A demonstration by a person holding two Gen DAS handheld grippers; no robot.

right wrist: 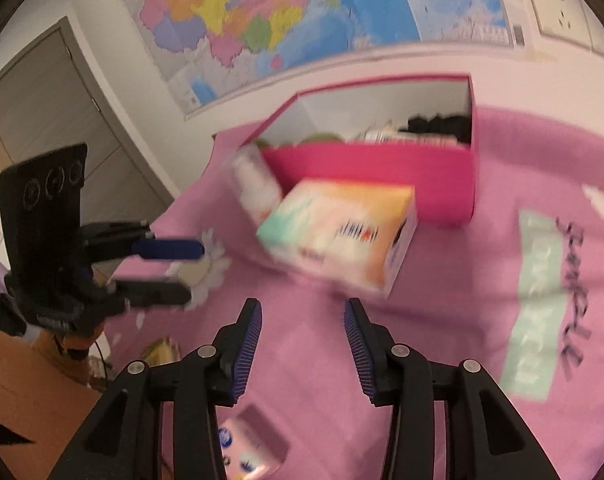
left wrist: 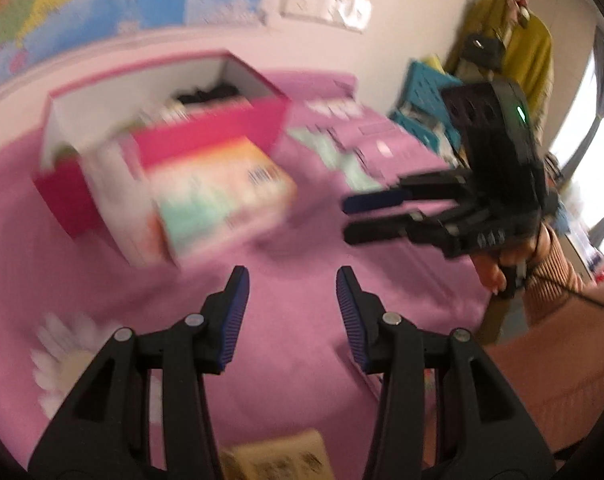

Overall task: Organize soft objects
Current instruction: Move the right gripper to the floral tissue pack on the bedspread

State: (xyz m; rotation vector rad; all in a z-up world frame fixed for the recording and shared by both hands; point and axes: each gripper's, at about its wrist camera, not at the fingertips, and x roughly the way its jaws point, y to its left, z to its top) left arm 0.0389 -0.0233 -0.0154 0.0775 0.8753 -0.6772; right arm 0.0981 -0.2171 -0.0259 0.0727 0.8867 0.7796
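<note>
Both grippers empty: left gripper (left wrist: 292,280) & right gripper (right wrist: 302,312) jaws apart. Tissue pack (right wrist: 338,236) beside pink box (right wrist: 382,176); print too blurred to read, maybe barcode.

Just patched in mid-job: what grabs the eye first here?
The open pink box at the back of the pink bedspread, with a pastel tissue pack lying in front of it. Both the left gripper and right gripper hover open and empty.

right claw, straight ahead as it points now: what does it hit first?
Probably the pastel tissue pack lying on the pink cloth, in front of the open pink box. The right claw is open; blur leaves depth unclear.
</note>
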